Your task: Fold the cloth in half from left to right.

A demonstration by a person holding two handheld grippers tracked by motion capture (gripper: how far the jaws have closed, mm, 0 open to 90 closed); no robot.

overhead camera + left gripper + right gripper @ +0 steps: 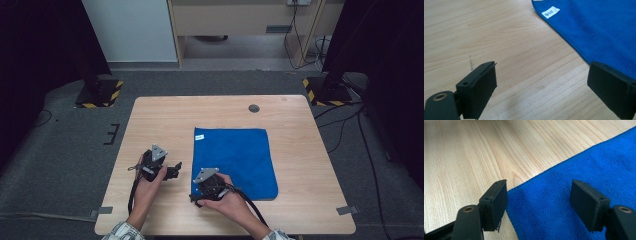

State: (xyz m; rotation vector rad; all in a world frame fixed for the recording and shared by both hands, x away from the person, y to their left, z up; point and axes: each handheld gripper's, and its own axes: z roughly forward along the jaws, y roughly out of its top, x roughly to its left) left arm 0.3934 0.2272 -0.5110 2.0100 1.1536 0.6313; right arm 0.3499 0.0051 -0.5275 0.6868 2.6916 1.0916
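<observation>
Straddling blue cloth [579, 170] edge: right gripper [537, 202] (jaws apart, seemingly untouching).

The cloth [235, 162] is a bright, plain blue with a small white label [550, 12] bearing a dark round mark. The table [165, 120] is pale wood with fine brown grain and one dark round spot [254, 108]. Both grippers' fingers [496, 205] are matt black.
</observation>
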